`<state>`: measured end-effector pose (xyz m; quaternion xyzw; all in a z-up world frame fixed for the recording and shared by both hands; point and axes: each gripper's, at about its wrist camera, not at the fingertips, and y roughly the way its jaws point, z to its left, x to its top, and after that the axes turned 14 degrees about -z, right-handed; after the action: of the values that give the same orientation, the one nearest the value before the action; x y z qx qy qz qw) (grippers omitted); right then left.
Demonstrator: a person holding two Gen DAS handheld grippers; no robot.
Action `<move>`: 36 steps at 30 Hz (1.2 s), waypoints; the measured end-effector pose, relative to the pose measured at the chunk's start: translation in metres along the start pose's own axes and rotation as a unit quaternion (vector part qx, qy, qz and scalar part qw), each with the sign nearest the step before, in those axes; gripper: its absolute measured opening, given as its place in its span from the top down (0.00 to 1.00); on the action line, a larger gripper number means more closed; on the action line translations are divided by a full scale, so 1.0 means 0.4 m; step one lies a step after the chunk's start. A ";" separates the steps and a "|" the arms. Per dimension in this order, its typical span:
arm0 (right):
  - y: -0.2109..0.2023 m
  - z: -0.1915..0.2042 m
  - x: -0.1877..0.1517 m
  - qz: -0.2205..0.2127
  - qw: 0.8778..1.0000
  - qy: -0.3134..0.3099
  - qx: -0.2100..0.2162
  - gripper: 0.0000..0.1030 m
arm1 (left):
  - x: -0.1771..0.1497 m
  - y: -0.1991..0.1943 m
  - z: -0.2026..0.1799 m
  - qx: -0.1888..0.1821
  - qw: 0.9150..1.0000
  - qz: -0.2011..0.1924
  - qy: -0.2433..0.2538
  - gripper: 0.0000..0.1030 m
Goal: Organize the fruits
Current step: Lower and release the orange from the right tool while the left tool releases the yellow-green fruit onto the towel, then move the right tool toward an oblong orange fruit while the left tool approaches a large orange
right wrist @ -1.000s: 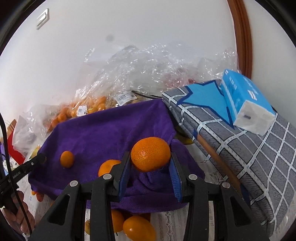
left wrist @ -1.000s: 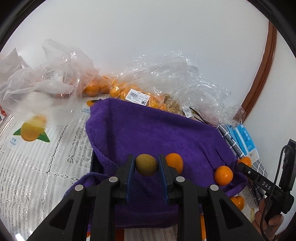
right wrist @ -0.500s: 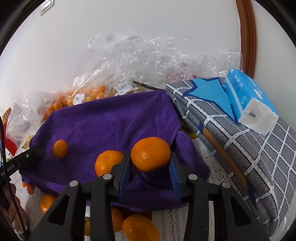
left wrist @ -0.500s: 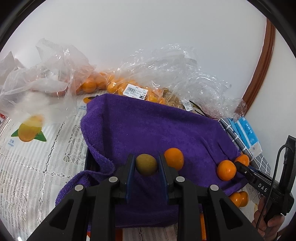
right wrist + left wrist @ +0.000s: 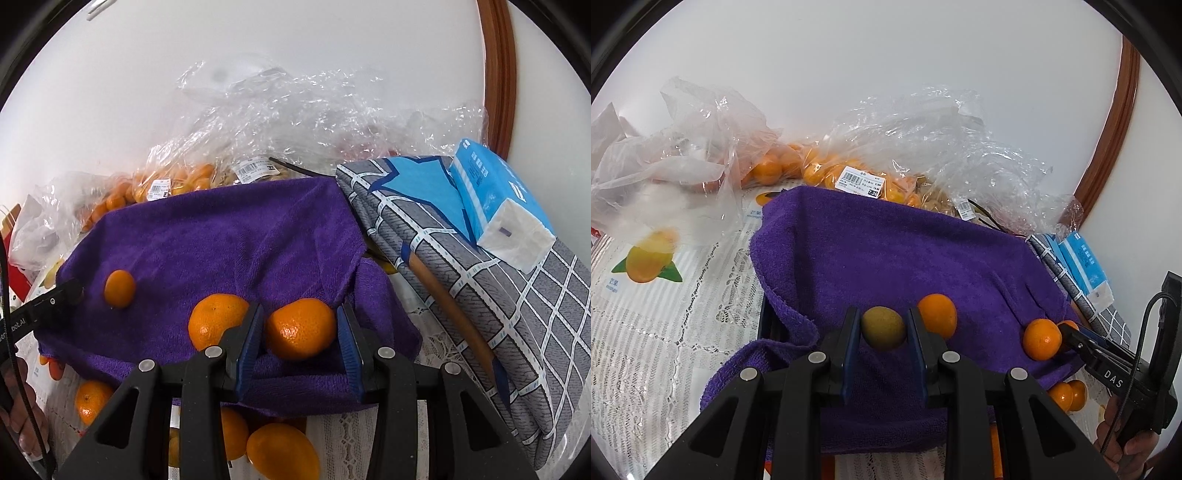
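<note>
We've got the left gripper (image 5: 883,328) clamped on a greenish fruit (image 5: 883,328) and the right gripper (image 5: 300,329) clamped on a mandarin (image 5: 301,328), both just above the purple towel's (image 5: 229,243) near edge.

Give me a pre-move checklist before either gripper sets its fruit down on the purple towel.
1. Left gripper clamps the greenish fruit: ok.
2. Right gripper holds the big orange between its fingers: ok on the left pad, cannot tell on the right.
3. Towel has bare space ahead: ok.
4. Loose orange next to the right gripper's left finger: not ok, may get nudged.
5. Grippers apart from each other: ok.
</note>
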<state>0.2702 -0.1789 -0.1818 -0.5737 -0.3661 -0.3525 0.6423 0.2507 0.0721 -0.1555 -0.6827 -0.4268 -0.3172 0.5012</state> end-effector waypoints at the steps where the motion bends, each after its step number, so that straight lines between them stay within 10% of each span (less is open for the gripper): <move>1: -0.003 -0.001 0.000 -0.001 1.000 0.001 -0.001 0.57 | 0.000 0.000 0.000 -0.001 1.000 0.000 -0.001 0.77; 8: -0.033 -0.001 0.001 -0.024 1.000 -0.004 -0.013 0.41 | 0.001 0.002 0.001 -0.001 1.000 -0.001 -0.001 0.77; 36: -0.200 -0.017 -0.115 -0.011 0.999 0.044 -0.011 0.41 | 0.005 -0.049 -0.003 -0.025 0.999 -0.027 -0.001 0.75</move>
<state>0.1785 -0.1915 -0.1843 -0.5609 -0.3397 -0.3882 0.6475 0.2338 0.0742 -0.1454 -0.6838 -0.4371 -0.3404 0.4748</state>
